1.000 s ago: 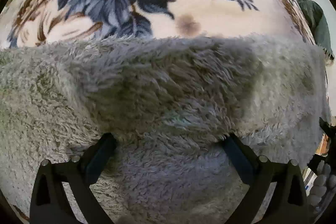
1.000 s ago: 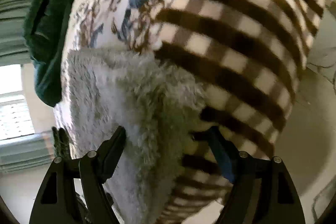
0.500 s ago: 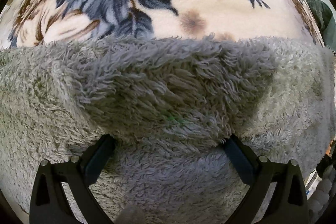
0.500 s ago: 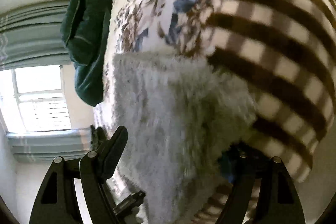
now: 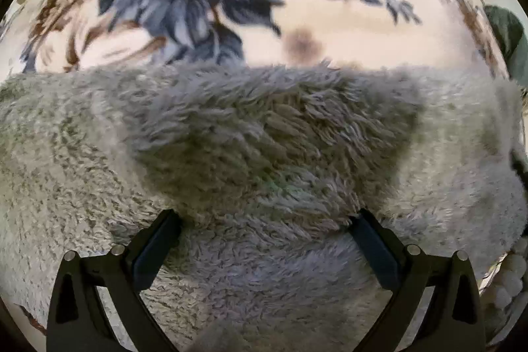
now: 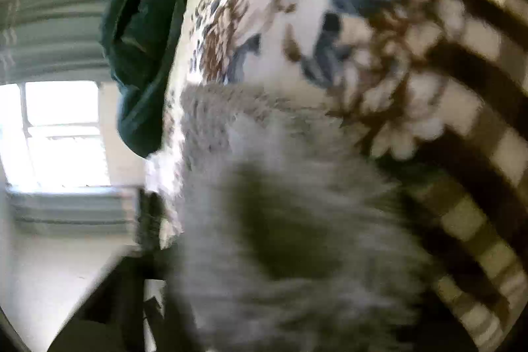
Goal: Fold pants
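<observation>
The fluffy grey pants (image 5: 264,134) lie across a floral blanket (image 5: 330,32). In the left wrist view my left gripper (image 5: 264,226) stands open low over the pants, its fingers (image 5: 155,243) spread wide with a raised fold of the fleece between and ahead of them. In the right wrist view the pants (image 6: 297,220) fill the lower middle, heavily blurred. The right gripper's fingers are hidden behind the fleece and blur, so its state does not show.
A brown and cream striped blanket (image 6: 478,121) lies to the right of the pants. A dark green garment (image 6: 145,32) hangs at the bed's far edge, beside a bright window (image 6: 62,134). White beads (image 5: 508,279) show at the left view's right edge.
The right gripper has swung fast over the pants; its fingers, visible before, are now lost in blur and fleece. The left gripper has barely moved and stays open.
</observation>
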The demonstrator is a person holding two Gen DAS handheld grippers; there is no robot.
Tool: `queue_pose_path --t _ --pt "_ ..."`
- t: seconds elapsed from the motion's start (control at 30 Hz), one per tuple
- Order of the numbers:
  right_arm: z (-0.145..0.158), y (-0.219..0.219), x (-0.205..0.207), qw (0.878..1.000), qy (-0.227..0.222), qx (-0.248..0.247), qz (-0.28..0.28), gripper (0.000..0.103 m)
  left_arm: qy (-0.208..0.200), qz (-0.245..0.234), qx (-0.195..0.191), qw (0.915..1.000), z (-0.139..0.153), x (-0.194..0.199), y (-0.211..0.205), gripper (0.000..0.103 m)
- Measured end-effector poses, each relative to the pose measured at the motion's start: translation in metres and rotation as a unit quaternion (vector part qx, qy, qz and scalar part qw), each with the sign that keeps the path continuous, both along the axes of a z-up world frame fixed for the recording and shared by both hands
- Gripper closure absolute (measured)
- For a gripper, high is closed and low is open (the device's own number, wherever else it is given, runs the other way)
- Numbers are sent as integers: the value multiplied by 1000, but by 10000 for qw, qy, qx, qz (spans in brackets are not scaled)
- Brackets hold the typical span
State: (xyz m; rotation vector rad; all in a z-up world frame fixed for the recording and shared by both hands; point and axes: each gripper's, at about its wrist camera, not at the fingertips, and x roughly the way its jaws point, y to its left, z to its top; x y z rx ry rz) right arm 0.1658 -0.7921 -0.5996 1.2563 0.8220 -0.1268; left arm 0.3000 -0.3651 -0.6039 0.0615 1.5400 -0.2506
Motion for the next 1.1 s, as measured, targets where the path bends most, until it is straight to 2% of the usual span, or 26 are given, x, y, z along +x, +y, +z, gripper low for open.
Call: queue_pose_path --t 0.17,0.27,0.43,0.53,0.63,0.77,0.87,0.97,1.0,1.07,1.1 --pt "50 34 5 9986 -47 -495 157 84 -168 288 -237 9992 27 0 21 0" --pt "87 66 10 9962 -165 -783 329 84 -264 590 -297 9975 46 2 50 0" --pt "148 152 30 9854 -366 -1371 945 85 -408 1174 -461 9912 78 -1 122 0" --pt "168 220 31 9749 -460 -1660 1407 85 -494 1552 -487 9855 93 -8 172 0" --pt "163 295 37 9661 -409 -1767 1835 85 -537 1938 -457 9785 105 -19 229 0" --pt "133 383 42 9528 -246 -1933 2330 85 -586 2342 -368 9697 110 -28 298 0" --pt "104 450 45 9348 -104 -2264 2734 85 -593 2513 -210 9659 108 -36 344 0" --pt "80 509 44 9071 93 -2736 3197 85 -550 2682 -123 9617 102 -43 376 0" --pt "70 531 46 8918 303 -2913 3449 82 -547 2748 -103 9599 102 -45 387 0" --pt "59 554 47 8743 608 -3009 3761 71 -574 2861 -109 9564 103 -48 404 0" --pt "56 567 45 8663 683 -2897 4012 49 -604 2915 -118 9546 105 -47 410 0"
